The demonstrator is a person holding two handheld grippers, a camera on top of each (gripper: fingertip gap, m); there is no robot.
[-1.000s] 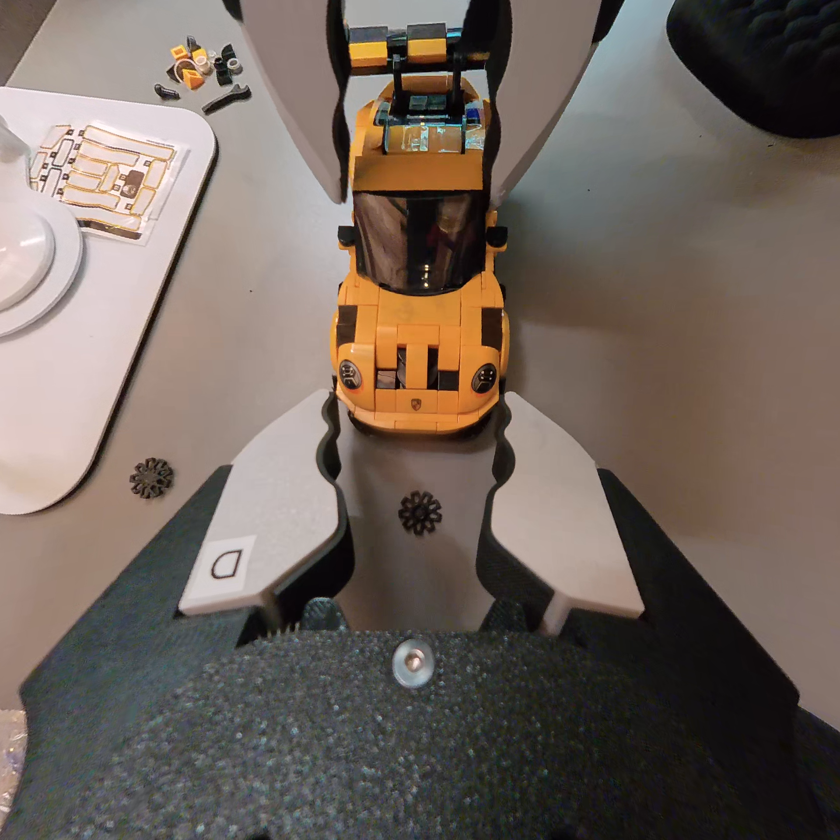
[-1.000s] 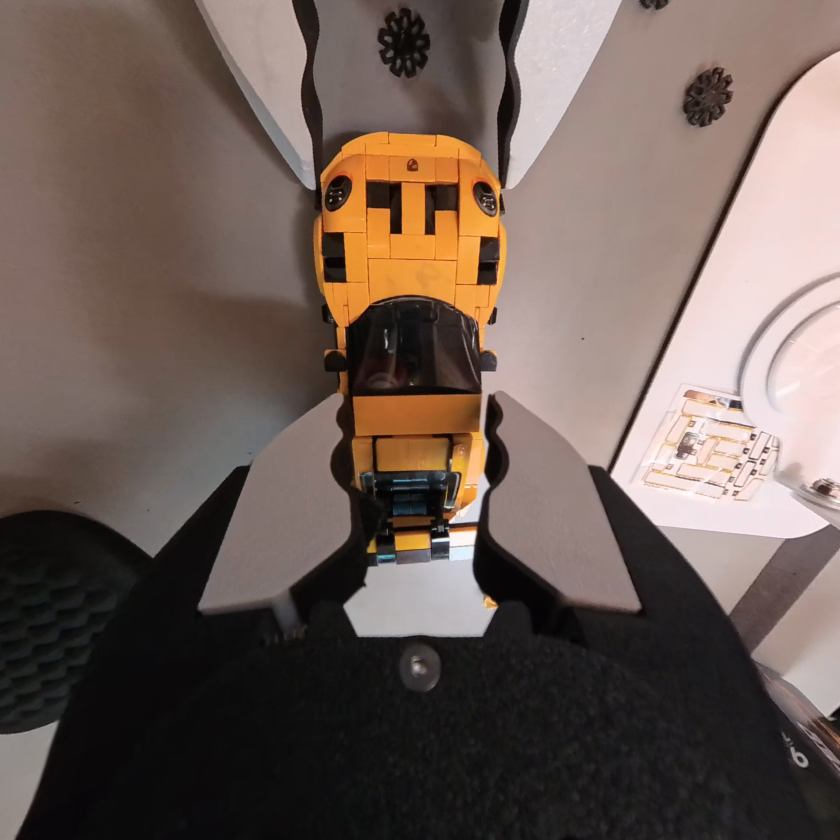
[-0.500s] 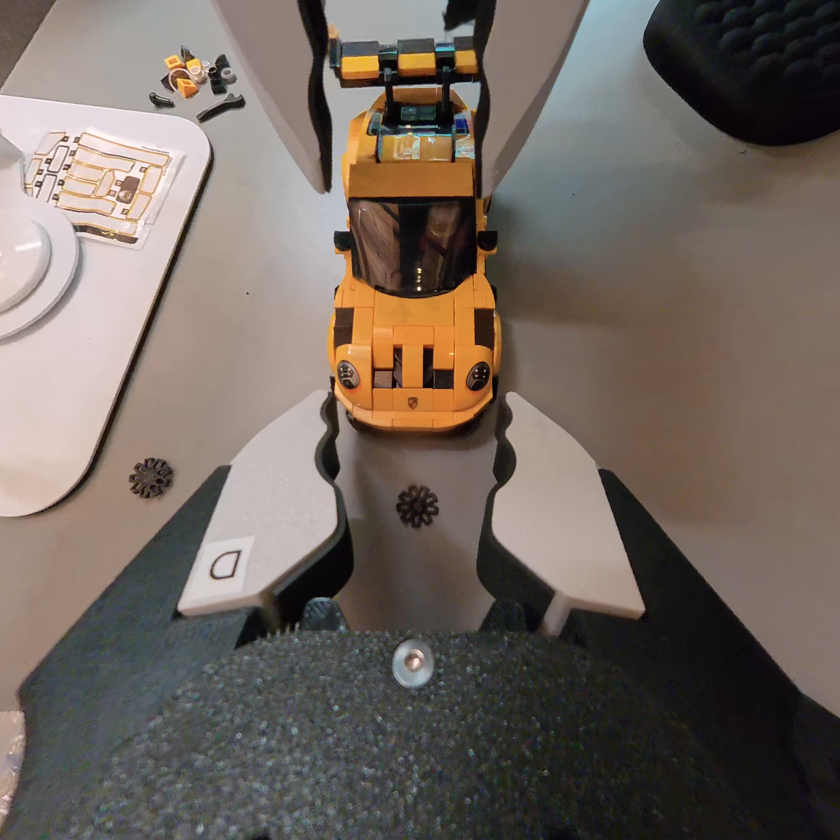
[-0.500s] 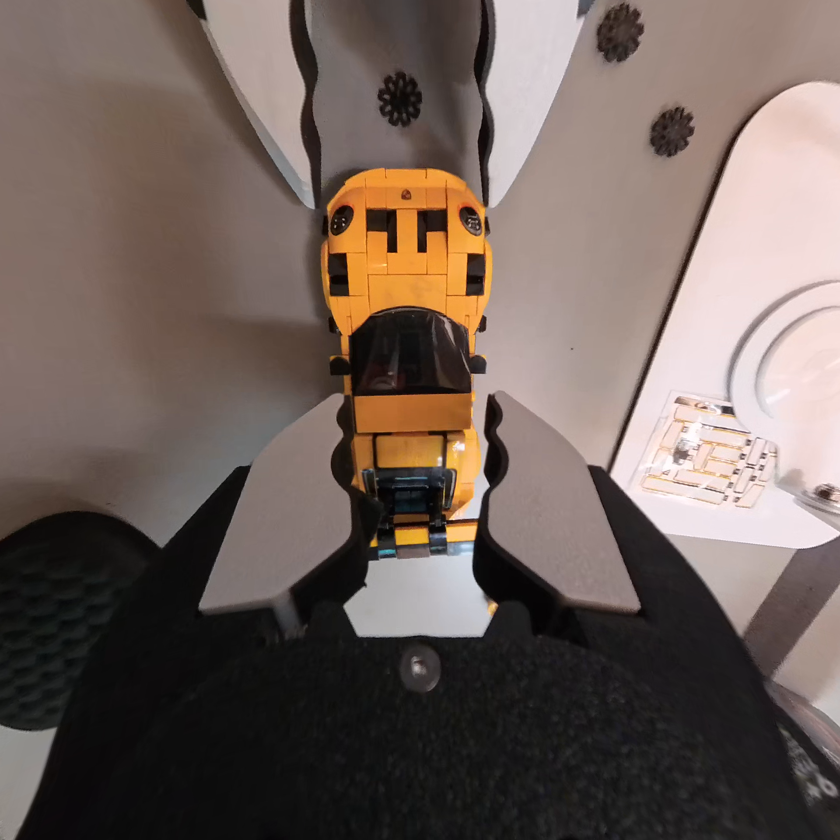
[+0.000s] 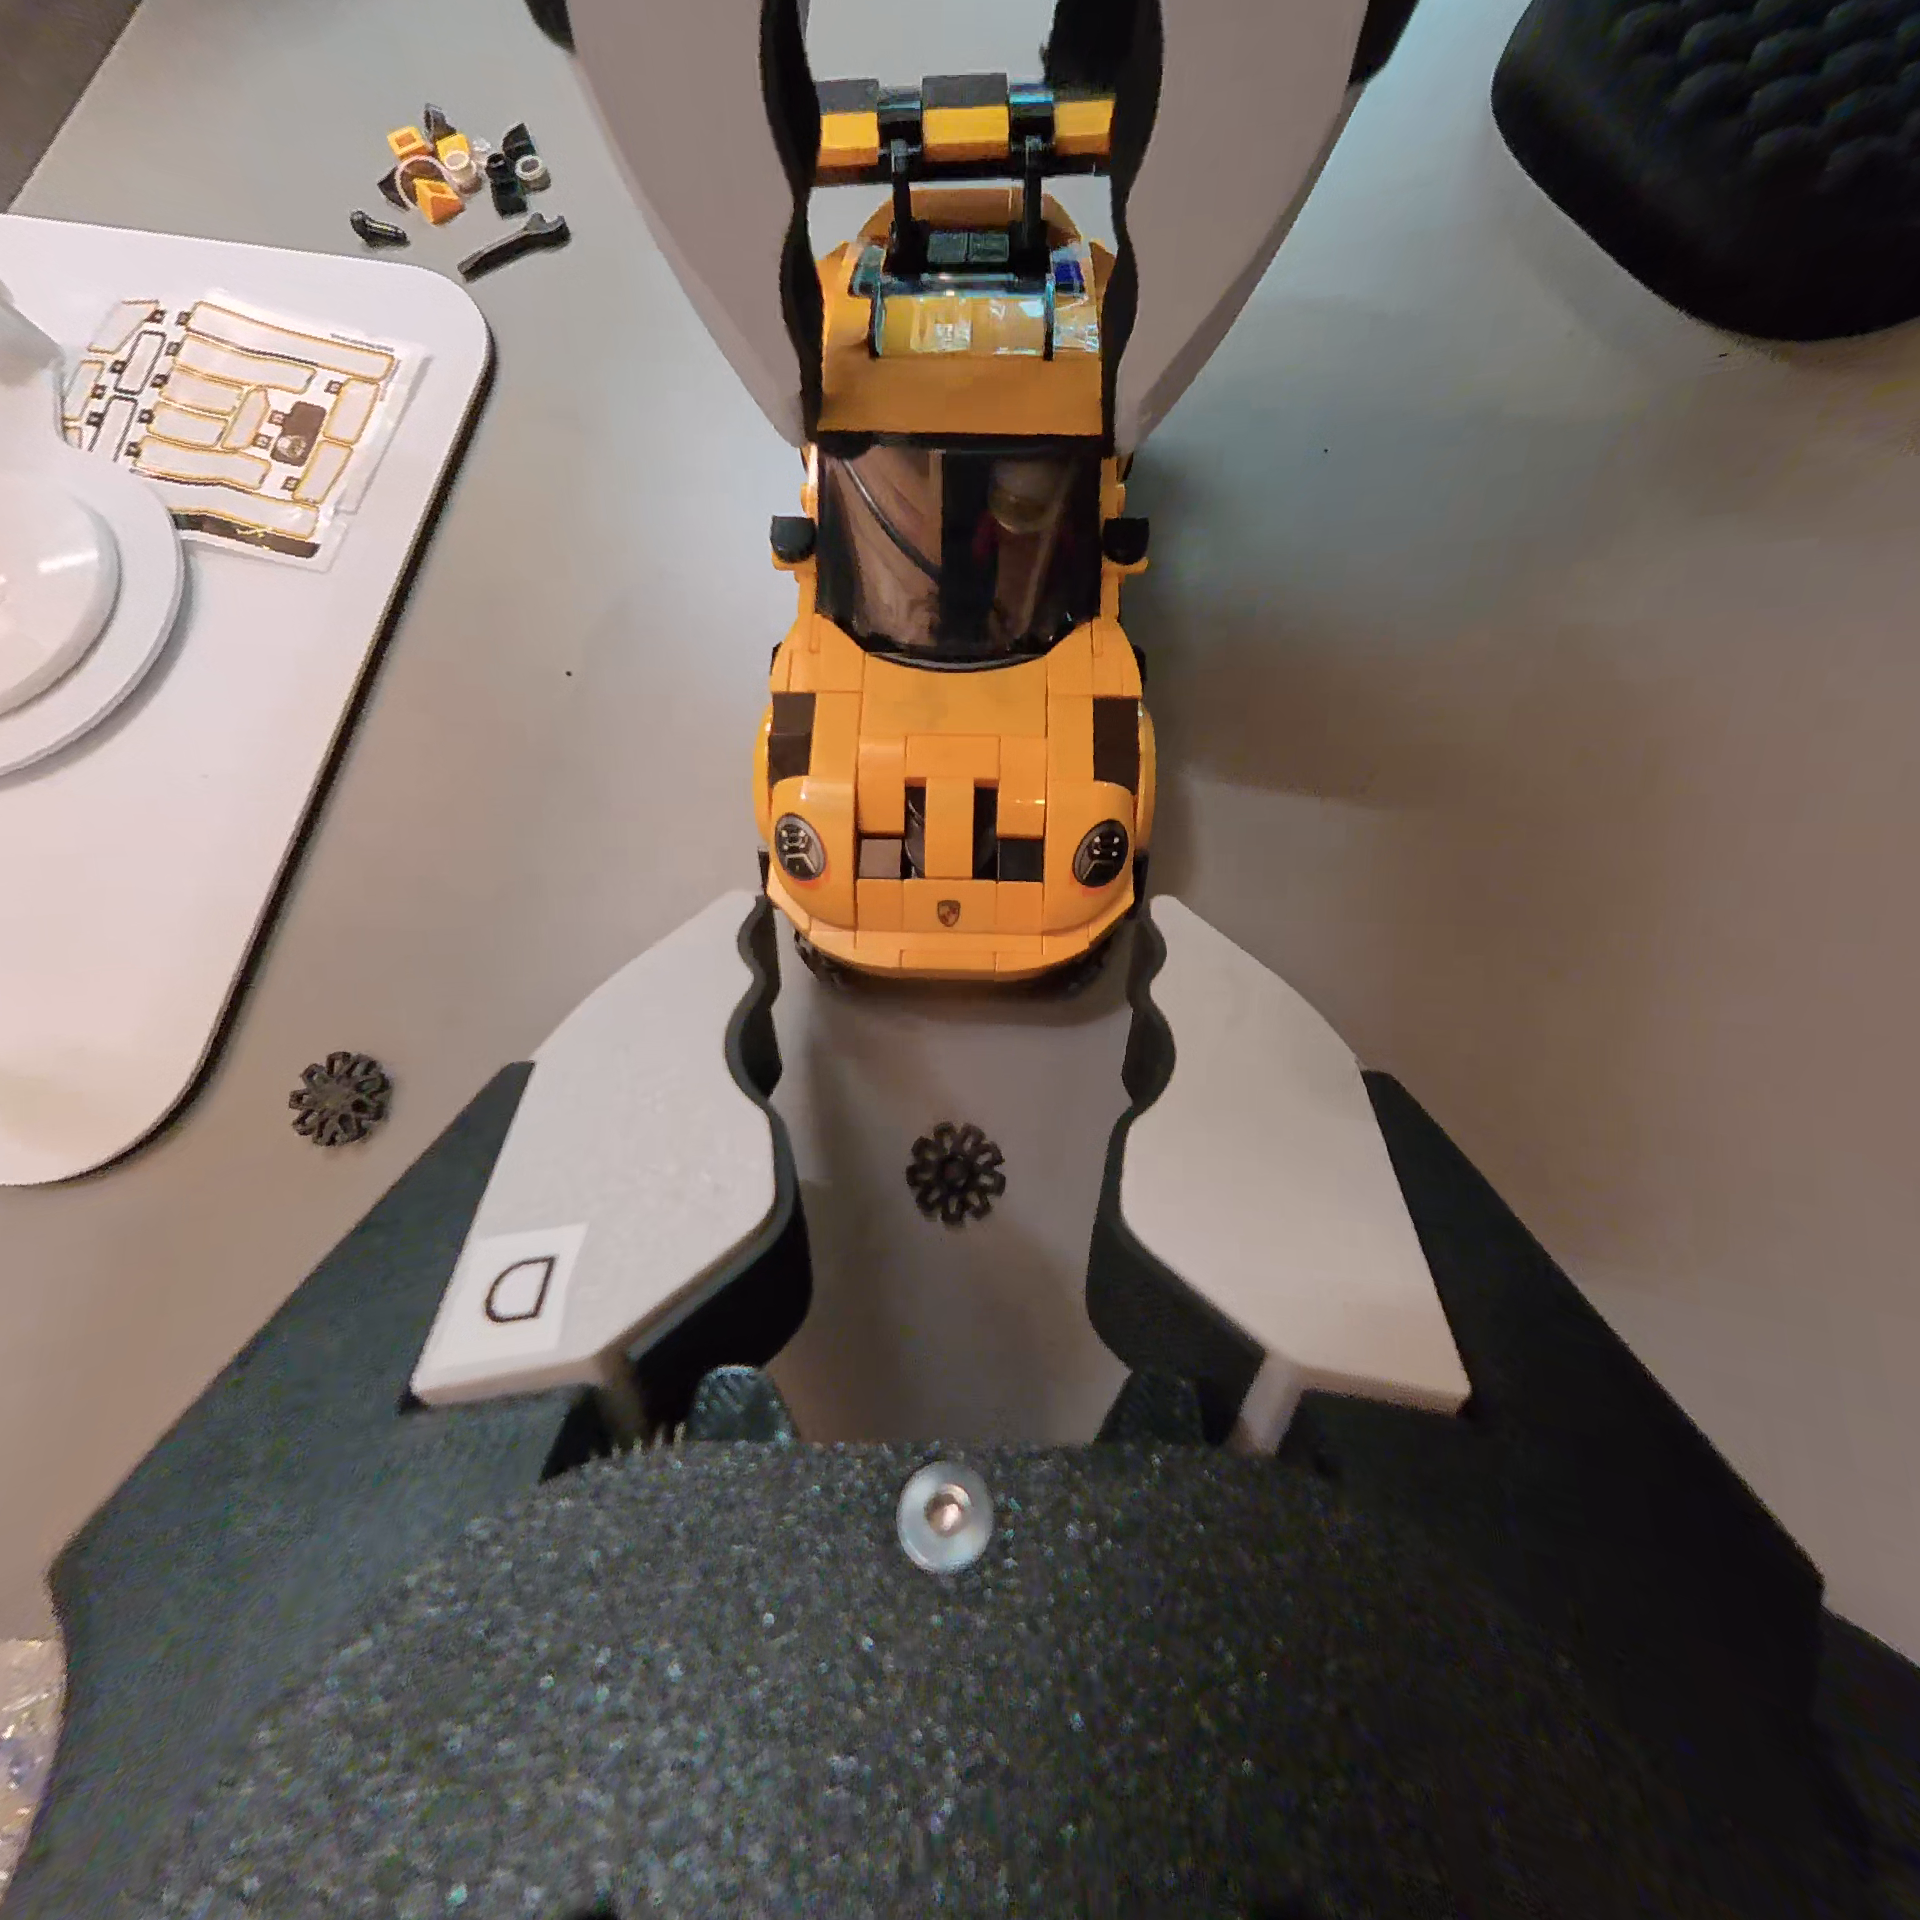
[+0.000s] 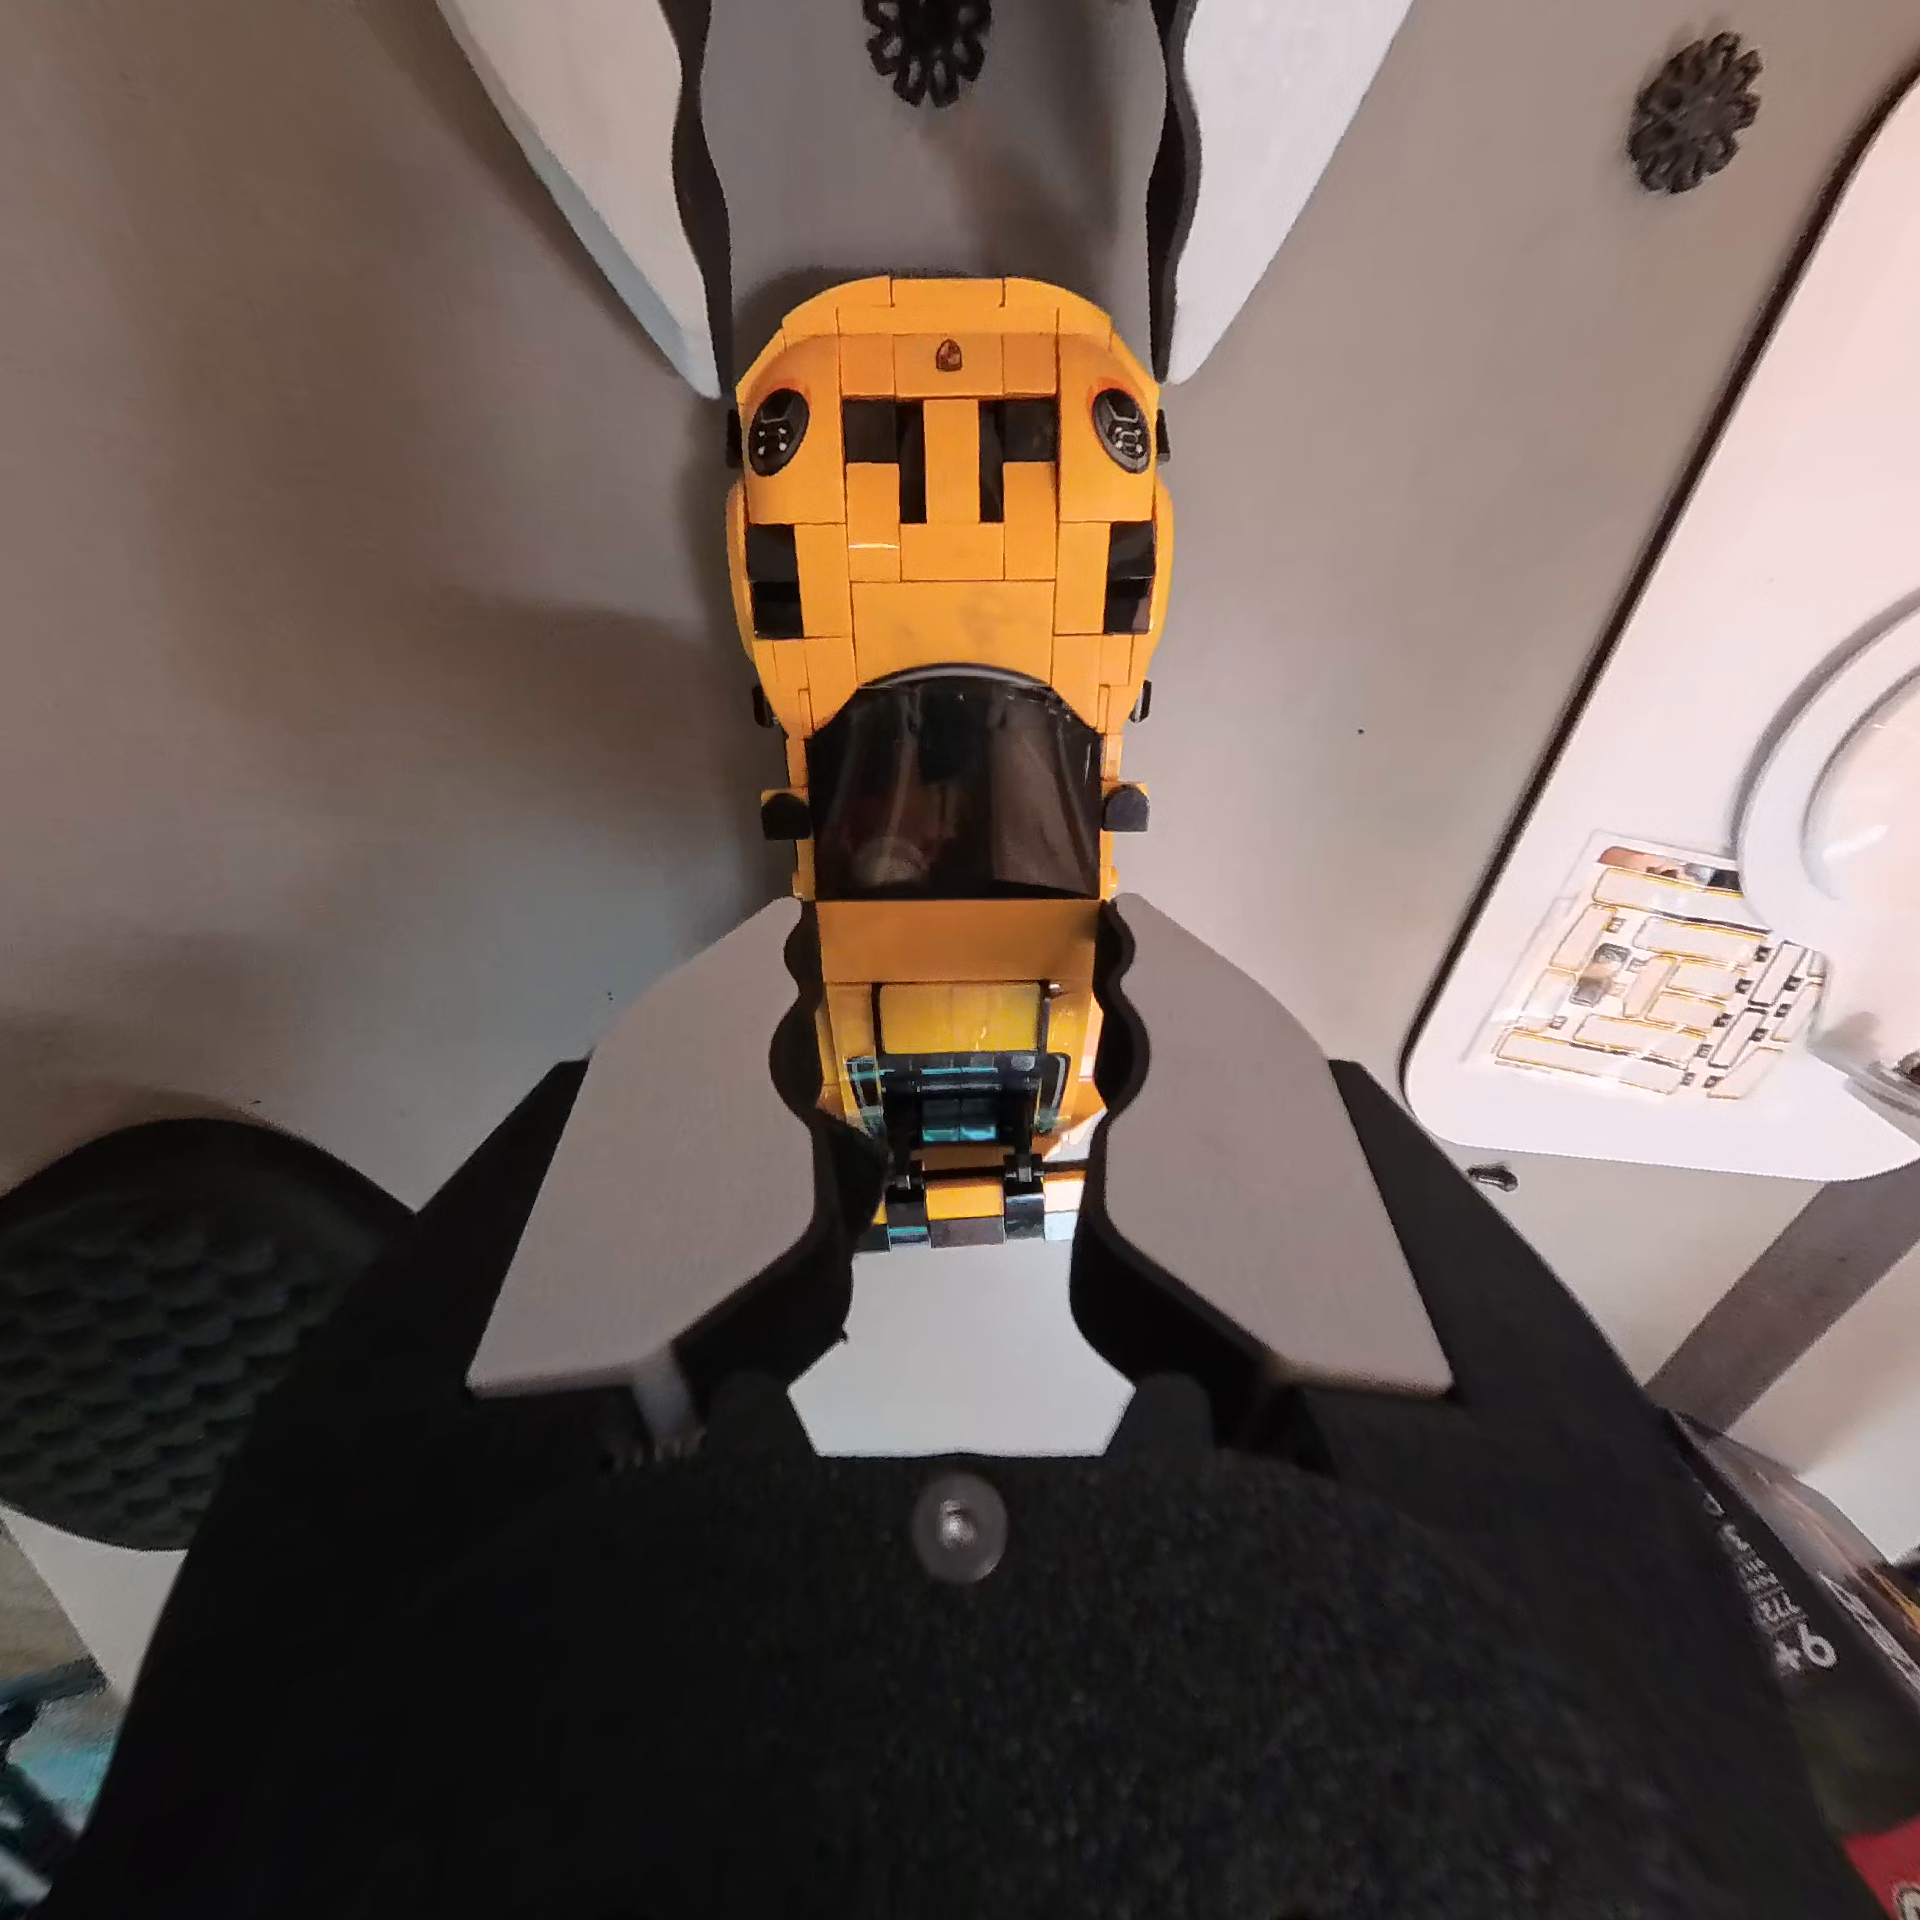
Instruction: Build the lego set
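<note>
A yellow and black lego car (image 5: 951,748) with a dark windscreen and a rear wing sits between my two grippers over the grey table. My left gripper (image 5: 951,914) has its pads against both sides of the car's nose. My right gripper (image 6: 951,935) is shut on the car's rear body behind the roof, with the wing between its fingers. The right gripper's fingers (image 5: 707,208) show at the top of the left wrist view. The left gripper's fingers (image 6: 623,187) show at the top of the right wrist view, flanking the nose of the car (image 6: 951,499).
A white board (image 5: 156,831) at the left holds a sticker sheet (image 5: 229,416). A pile of small loose pieces (image 5: 457,177) lies beyond it. Two black wheel hubs (image 5: 341,1098) (image 5: 954,1171) lie on the table. A black textured pad (image 5: 1714,156) is at the far right. There is about 8 cm between the tips of the two grippers.
The right gripper has rocked slightly with the car's rear, so its view of the table shifted. The car's nose has stayed in place between the left fingers.
</note>
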